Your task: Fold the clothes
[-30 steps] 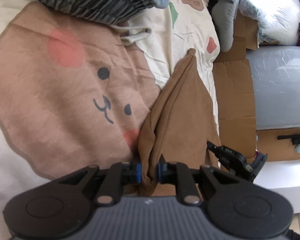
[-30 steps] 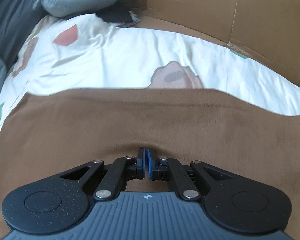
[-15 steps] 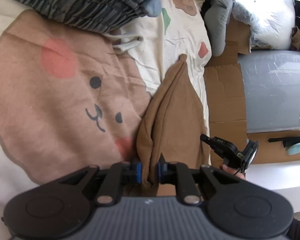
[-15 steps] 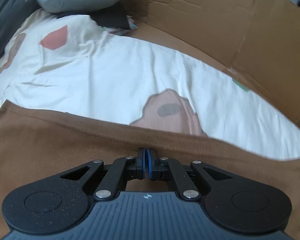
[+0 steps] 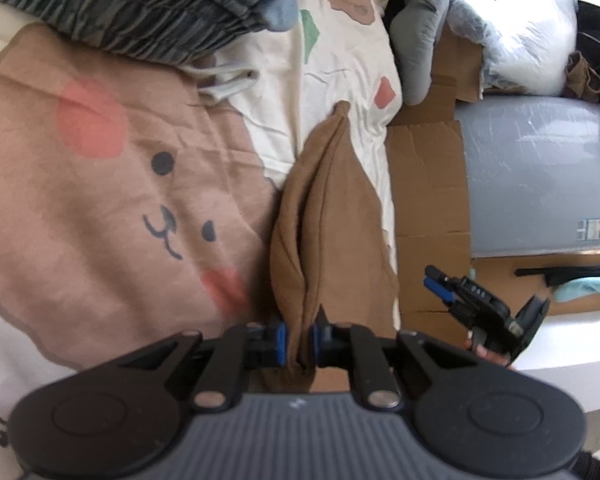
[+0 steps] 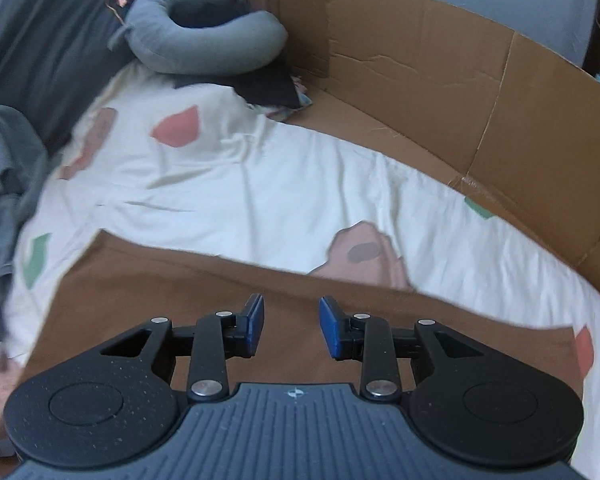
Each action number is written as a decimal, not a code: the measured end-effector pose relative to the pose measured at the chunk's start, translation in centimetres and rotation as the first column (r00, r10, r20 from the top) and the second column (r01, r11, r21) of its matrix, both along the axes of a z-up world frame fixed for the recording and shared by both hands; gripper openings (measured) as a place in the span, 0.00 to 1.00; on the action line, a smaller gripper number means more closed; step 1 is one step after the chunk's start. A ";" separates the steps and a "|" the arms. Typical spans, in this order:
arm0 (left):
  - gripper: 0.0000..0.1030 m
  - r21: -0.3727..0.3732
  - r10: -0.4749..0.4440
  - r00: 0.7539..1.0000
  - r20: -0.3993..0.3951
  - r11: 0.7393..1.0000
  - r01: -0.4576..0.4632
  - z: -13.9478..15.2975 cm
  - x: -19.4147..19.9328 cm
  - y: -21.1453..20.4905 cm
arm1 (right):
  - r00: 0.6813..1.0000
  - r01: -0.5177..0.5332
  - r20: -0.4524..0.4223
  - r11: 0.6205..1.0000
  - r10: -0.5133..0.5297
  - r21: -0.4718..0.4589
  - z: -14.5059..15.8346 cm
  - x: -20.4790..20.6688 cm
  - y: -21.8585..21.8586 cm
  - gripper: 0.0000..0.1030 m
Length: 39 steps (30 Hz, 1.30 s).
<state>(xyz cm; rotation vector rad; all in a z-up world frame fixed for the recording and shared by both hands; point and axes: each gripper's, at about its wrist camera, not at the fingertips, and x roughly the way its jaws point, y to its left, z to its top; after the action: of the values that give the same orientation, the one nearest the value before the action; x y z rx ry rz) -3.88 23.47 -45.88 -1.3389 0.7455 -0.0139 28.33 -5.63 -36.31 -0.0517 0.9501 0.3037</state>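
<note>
Two tongs: left [image 5: 299,338] pinches brown garment [image 5: 332,216], right [image 6: 291,326] gapes above it.

Bed with cream bear-print sheet [image 5: 112,184], brown garment [image 6: 228,292] lying on it, grey clothes [image 5: 148,12] heaped at one edge, grey pillow [image 6: 204,44] beyond.

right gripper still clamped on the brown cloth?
No, the right gripper has its blue pads spread apart with nothing between them, and the brown cloth lies flat on the bed beneath it.
</note>
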 end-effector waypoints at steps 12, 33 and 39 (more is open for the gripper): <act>0.10 -0.028 -0.058 0.998 -0.005 0.998 0.058 1.2 0.0 0.5 | 0.997 -0.057 -0.050 0.995 0.061 0.078 1.3 -7.7 2.7 0.37; 0.09 -0.082 -0.117 0.993 0.031 0.989 0.119 5.9 3.7 -0.3 | 0.858 -0.512 -0.016 0.859 0.513 0.023 1.1 -19.0 13.0 0.50; 0.09 -0.096 -0.115 0.992 0.042 0.988 0.119 6.6 4.0 -0.2 | 0.836 -0.548 0.028 0.836 0.548 -0.009 1.3 -20.9 14.8 0.52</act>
<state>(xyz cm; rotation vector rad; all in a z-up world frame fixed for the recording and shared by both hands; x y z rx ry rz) 0.16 23.22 -39.24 -1.3827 0.7999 -0.1702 7.41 9.13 -34.97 -0.3350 0.8909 0.8353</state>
